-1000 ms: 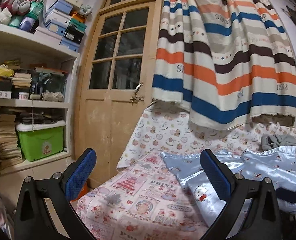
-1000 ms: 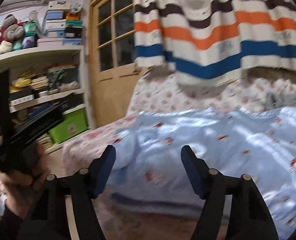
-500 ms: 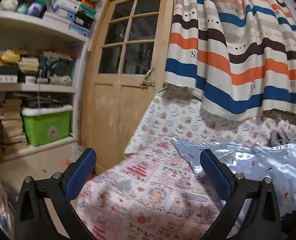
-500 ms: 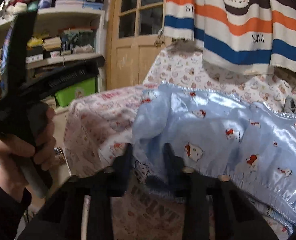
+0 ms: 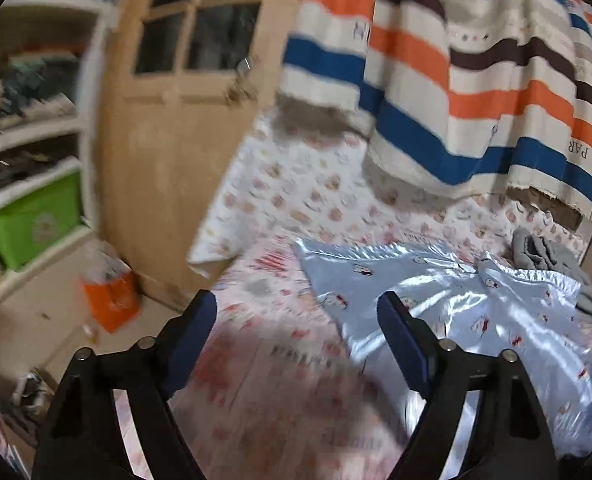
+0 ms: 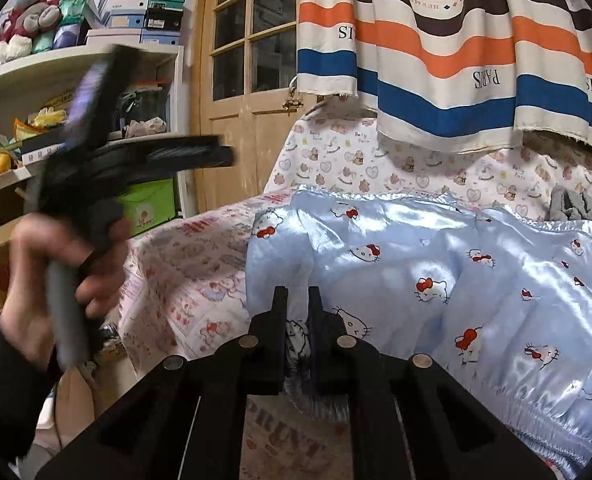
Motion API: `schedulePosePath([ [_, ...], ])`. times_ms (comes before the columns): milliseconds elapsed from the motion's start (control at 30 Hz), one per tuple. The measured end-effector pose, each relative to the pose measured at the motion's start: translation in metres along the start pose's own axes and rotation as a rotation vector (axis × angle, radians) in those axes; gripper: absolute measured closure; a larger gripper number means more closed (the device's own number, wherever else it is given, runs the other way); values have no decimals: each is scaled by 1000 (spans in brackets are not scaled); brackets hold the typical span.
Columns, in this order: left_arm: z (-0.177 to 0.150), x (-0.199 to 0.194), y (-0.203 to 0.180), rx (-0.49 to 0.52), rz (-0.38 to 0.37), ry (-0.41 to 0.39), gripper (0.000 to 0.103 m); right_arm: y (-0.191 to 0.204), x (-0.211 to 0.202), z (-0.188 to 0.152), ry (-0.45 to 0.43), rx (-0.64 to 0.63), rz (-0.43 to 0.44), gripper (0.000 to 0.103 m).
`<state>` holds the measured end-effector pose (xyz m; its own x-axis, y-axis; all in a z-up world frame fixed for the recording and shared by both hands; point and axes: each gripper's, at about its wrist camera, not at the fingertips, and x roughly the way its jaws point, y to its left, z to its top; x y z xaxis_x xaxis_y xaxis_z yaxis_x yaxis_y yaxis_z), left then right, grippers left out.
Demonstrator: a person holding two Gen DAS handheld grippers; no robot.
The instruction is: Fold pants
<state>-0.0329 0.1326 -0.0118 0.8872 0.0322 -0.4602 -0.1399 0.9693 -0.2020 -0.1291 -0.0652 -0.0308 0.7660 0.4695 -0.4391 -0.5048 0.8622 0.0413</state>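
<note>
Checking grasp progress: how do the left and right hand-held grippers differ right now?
The left hand-held gripper is open and holds nothing; the right hand-held gripper is shut on the blue satin pants. The left hangs above the printed bedsheet; the right sits at the pants' edge. Both are black.

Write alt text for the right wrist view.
The right gripper has its jaws shut on the edge of shiny blue cartoon-cat pants spread on a patterned bed. At left, a hand holds the left gripper, jaws open.
</note>
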Motion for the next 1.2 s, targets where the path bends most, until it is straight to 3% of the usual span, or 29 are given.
schedulePosePath([
  [100,30,50,1,-5,-63,126,32,-3,-3,4,-11,15,0,94],
  [167,43,78,1,-2,-46,183,47,-4,-4,4,-15,23,-1,94],
  [233,54,105,2,-17,-39,230,53,-5,-5,4,-15,27,-2,94],
  [333,62,141,2,-27,-66,312,54,-7,-3,3,-7,33,-4,94],
  [533,62,193,2,-29,-26,445,54,-9,2,5,9,49,5,94],
  [600,63,201,3,-52,-45,456,72,-9,3,5,11,48,7,94],
  [633,63,204,3,-61,-58,465,98,-8,3,4,12,48,8,94],
  [667,65,208,3,-72,-68,480,102,-8,4,4,13,49,10,94],
  [767,75,206,3,-67,-64,428,102,-7,8,4,40,46,46,94],
  [867,93,205,4,-25,22,373,102,-5,8,5,45,46,72,94],
  [1033,110,214,10,9,137,356,102,5,13,5,50,45,104,94],
  [1167,103,221,14,26,157,369,102,11,23,0,74,39,114,94],
  [1200,101,222,15,33,160,372,102,12,22,-1,74,31,119,87],
])
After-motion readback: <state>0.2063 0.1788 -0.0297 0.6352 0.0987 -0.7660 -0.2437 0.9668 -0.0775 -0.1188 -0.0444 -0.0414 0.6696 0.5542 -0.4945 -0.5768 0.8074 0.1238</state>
